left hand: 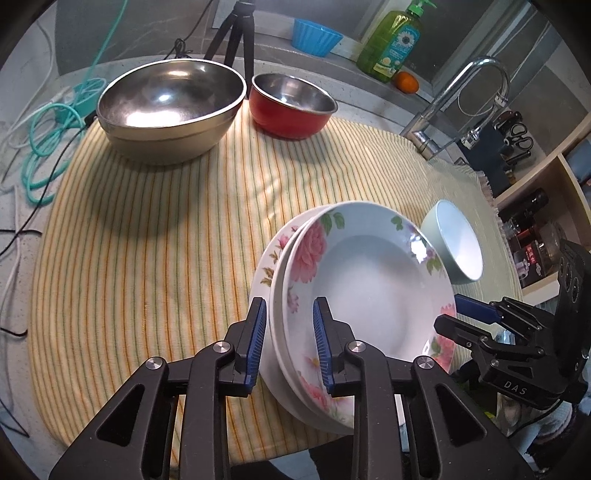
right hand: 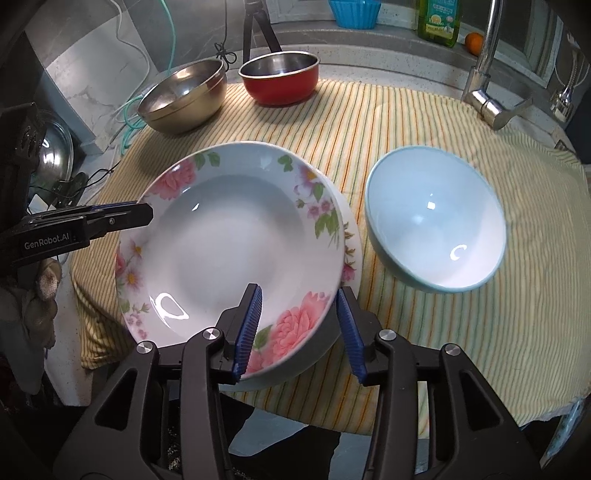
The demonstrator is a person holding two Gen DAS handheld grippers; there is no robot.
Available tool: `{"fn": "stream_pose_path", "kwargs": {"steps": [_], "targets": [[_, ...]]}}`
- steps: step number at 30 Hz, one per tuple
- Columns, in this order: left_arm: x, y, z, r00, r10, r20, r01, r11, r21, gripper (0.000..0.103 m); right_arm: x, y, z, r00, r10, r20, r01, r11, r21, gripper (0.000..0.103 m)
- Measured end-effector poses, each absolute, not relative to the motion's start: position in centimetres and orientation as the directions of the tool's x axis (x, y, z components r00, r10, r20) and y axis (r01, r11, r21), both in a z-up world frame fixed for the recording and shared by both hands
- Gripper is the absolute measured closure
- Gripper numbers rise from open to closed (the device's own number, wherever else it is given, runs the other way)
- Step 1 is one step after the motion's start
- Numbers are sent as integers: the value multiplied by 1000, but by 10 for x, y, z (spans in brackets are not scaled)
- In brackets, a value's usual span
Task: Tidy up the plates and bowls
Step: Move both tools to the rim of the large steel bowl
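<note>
A stack of flowered white plates [left hand: 369,280] [right hand: 236,240] lies on the striped cloth [left hand: 147,240] [right hand: 406,122] near its front edge. My left gripper [left hand: 290,302] [right hand: 147,214] straddles the stack's left rim, its blue pads slightly apart from it. At the stack's near right rim my right gripper [right hand: 299,290] [left hand: 452,314] stands wider, with a gap showing between the rim and its right pad. A pale blue bowl [left hand: 458,243] [right hand: 436,221] sits just right of the plates. At the back of the cloth stand a large steel bowl [left hand: 170,107] [right hand: 184,96] and a red steel-lined bowl [left hand: 291,107] [right hand: 280,81].
A chrome faucet [left hand: 461,92] [right hand: 484,74] rises at the back right. A green soap bottle [left hand: 391,40], an orange [left hand: 406,82] and a blue basket [left hand: 316,37] line the back ledge. A tripod [left hand: 236,33] stands behind the bowls. Cables [left hand: 48,140] lie left of the cloth.
</note>
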State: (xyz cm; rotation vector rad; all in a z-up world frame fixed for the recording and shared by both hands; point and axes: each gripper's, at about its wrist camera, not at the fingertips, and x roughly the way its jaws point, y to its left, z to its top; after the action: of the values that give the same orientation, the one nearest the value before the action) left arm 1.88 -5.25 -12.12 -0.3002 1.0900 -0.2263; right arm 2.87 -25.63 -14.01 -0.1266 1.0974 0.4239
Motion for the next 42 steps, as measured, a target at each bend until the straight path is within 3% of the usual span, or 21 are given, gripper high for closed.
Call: {"fn": "stream_pose_path", "kwargs": {"steps": [5, 10, 20, 27, 42], "targets": [[24, -34, -106, 491, -333, -805, 8, 926, -378, 80, 25, -260, -114, 428, 285, -858, -402, 910, 102, 48], [37, 3, -94, 540, -318, -779, -43, 914, -402, 80, 31, -255, -82, 466, 342, -816, -417, 898, 138, 48], [72, 78, -88, 609, -275, -744, -156, 878, -452, 80, 82, -218, -56, 419, 522, -743, -424, 836, 348, 48], [105, 104, -87, 625, -256, -737, -172, 876, -450, 77, 122, -182, -66, 346, 592, -728, -399, 795, 457, 48], [147, 134, -114, 580, -289, -762, -202, 855, -478, 77, 196, -114, -114, 282, 562, -777, -335, 817, 469, 52]]}}
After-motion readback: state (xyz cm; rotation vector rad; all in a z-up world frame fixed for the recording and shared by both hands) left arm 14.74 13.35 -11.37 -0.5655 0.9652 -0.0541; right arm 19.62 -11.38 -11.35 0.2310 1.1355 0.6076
